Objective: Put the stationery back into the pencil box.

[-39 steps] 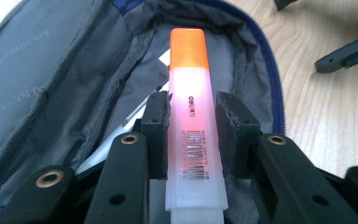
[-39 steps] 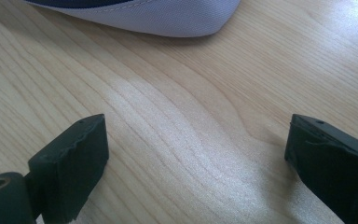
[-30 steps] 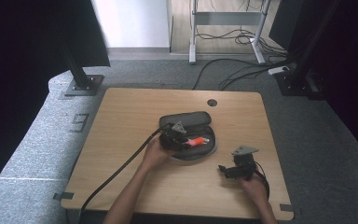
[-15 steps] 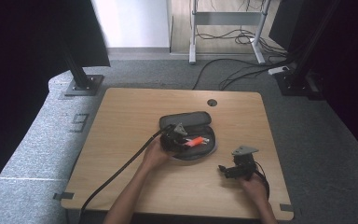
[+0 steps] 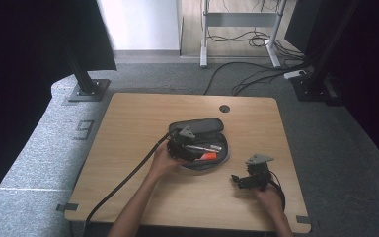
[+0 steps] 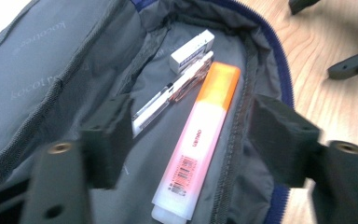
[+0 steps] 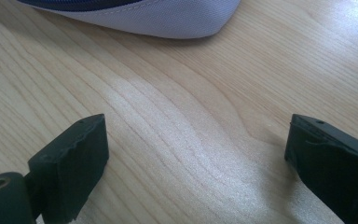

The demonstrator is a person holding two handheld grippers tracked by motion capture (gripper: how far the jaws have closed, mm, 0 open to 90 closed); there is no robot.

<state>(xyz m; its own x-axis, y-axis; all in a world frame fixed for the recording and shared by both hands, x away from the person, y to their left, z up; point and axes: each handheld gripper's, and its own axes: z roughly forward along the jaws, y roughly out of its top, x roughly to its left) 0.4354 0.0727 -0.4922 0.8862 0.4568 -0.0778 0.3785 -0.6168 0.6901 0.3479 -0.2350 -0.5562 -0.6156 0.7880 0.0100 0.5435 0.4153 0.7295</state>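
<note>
Riding left tongs [image 6: 189, 144] reveal eraser [image 6: 192, 45] inside pouch [image 6: 70, 60].

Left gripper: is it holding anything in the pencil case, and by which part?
Nothing is held. The left gripper jaws, just opened, straddle the orange highlighter lying in the pencil case without pressing it.

The left gripper [image 6: 193, 140], poised over the open pencil case [image 5: 200, 129] near the middle of the table, has just been opening. An orange highlighter [image 6: 200, 140] now lies loose between its spread fingers [image 6: 107, 135], resting inside the case, with neither finger pressing on it.
</note>
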